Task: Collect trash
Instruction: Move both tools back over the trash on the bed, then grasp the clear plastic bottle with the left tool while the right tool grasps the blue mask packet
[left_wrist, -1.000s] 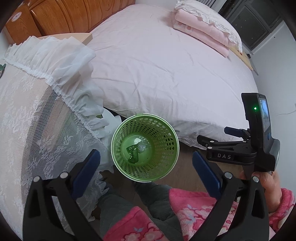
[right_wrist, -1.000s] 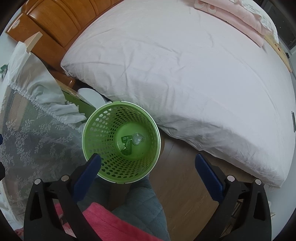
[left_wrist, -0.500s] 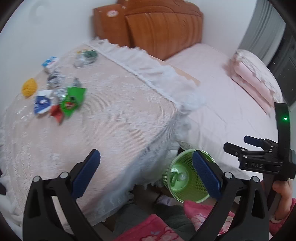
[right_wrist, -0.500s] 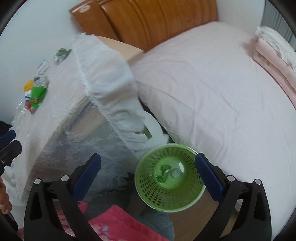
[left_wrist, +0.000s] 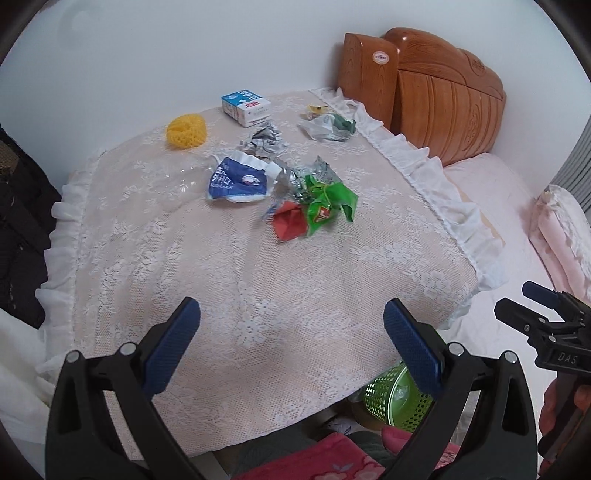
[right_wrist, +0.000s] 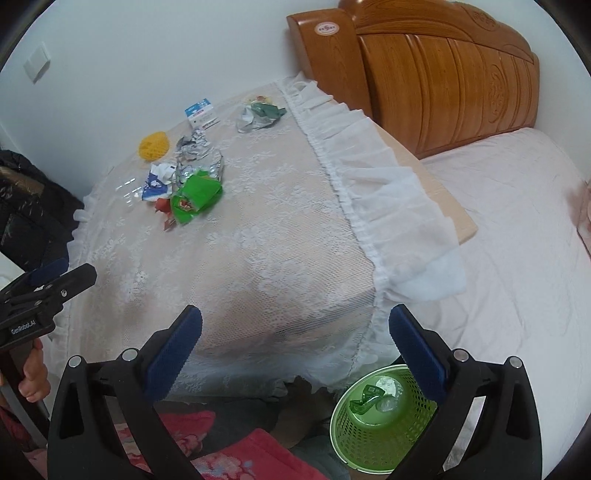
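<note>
Holding both two-finger grippers above a lace-covered table (left_wrist: 258, 288), we keep the left gripper (left_wrist: 291, 343) and the right gripper (right_wrist: 295, 349) with jaws spread wide and empty. Trash lies clustered at the table's far side: a crumpled green snack wrapper (left_wrist: 325, 210) touching a folded red paper scrap (left_wrist: 290, 221), a blue-and-white plastic pouch (left_wrist: 238, 181), a yellow foam fruit net (left_wrist: 184, 129) and a small blue-and-white milk carton (left_wrist: 246, 107). Below the table's near right corner, beside the pink bed (right_wrist: 517, 229), stands our green perforated plastic wastebasket (right_wrist: 373, 432), holding a few scraps.
</note>
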